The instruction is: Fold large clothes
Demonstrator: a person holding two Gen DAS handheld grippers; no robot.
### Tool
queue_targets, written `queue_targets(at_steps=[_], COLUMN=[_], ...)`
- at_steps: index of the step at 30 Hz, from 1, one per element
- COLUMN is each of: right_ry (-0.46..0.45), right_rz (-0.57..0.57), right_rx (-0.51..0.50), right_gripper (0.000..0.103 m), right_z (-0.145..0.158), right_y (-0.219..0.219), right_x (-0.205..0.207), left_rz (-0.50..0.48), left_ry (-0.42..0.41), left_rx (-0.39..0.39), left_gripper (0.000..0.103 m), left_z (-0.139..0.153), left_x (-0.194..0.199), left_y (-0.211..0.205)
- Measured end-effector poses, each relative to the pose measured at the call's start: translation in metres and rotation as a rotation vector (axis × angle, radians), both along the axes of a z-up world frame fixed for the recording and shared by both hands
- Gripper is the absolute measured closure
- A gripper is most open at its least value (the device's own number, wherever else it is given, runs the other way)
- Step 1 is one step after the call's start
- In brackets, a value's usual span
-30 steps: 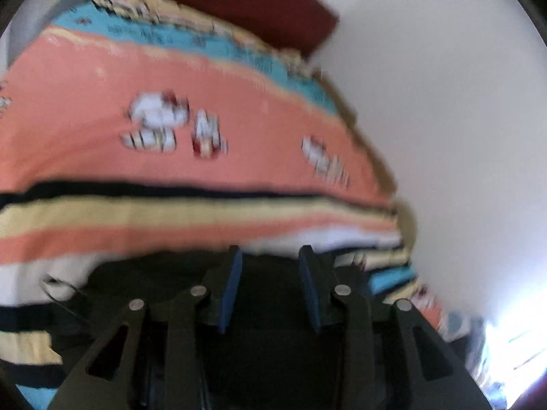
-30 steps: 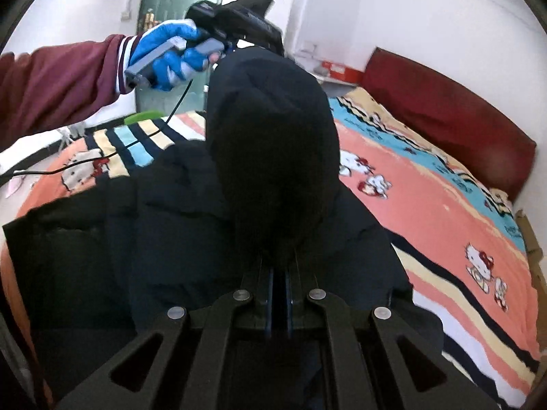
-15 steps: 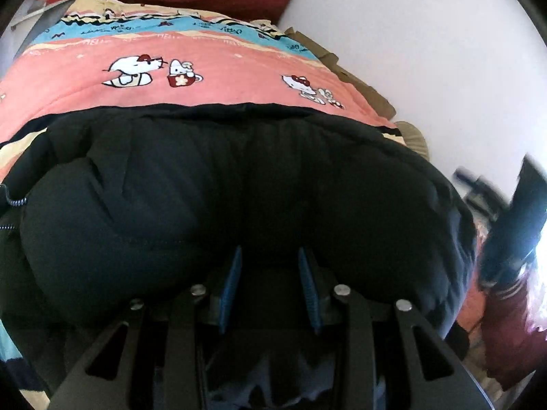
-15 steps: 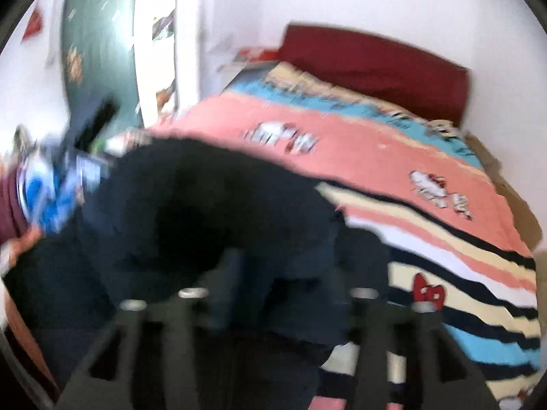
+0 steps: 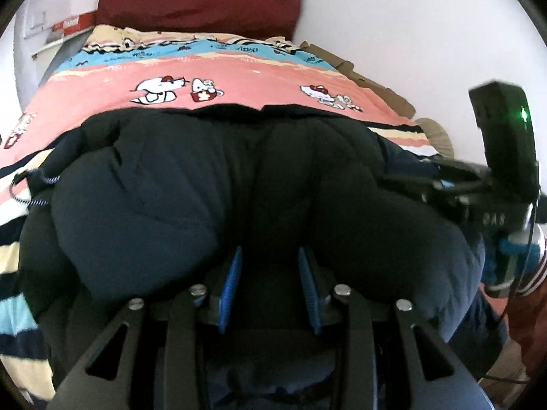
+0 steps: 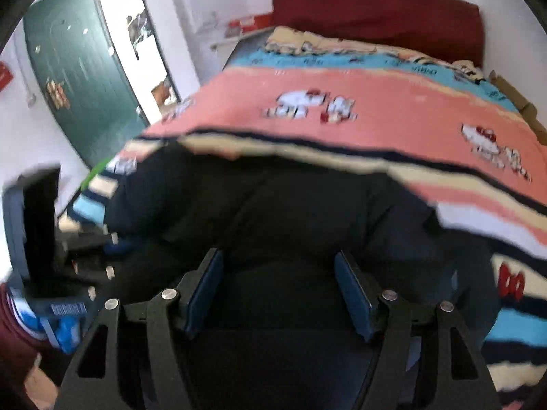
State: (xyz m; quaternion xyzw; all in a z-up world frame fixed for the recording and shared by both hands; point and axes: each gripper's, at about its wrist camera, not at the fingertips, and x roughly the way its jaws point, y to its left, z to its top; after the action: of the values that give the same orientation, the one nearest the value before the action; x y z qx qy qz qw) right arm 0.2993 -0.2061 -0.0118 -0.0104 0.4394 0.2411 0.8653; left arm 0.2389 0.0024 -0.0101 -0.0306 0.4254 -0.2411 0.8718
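Note:
A large black puffer jacket (image 5: 212, 184) lies bunched on the striped cartoon-print bed cover (image 5: 239, 82). My left gripper (image 5: 270, 287) is low over the jacket's near edge, its blue-padded fingers partly open with dark fabric between and below them; contact is unclear. My right gripper (image 6: 278, 294) is wide open over the same jacket (image 6: 294, 212), holding nothing. The right gripper's body also shows at the right of the left wrist view (image 5: 502, 171). The left gripper's body shows at the left of the right wrist view (image 6: 37, 239).
The bed cover (image 6: 376, 109) runs back to a dark red headboard (image 5: 198, 3) against a white wall. A green door (image 6: 75, 68) stands left of the bed. A drawstring cord (image 5: 30, 184) trails off the jacket's left side.
My right gripper let go of the jacket and opened wide, dropping down over it. The jacket came down from being held up and now lies bunched on the bed. My left gripper stayed partly open.

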Motion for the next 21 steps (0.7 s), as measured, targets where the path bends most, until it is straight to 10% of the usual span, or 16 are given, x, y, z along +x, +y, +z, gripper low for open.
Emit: queue_targets(at_steps=[7, 21], right_ry=[-0.045, 0.007], right_rz=[0.01, -0.099], right_rx=[-0.08, -0.082], right_gripper=[0.036, 0.035], right_z=[-0.018, -0.078], right_y=[-0.006, 0.009], right_x=[-0.063, 0.006], left_rz=[0.044, 0.13], left_ry=[-0.09, -0.031], left_rx=[0.058, 0.136], left_gripper=[0.07, 0.071], left_z=[-0.017, -0.059], left_x=[-0.037, 0.027], left_y=[-0.006, -0.013])
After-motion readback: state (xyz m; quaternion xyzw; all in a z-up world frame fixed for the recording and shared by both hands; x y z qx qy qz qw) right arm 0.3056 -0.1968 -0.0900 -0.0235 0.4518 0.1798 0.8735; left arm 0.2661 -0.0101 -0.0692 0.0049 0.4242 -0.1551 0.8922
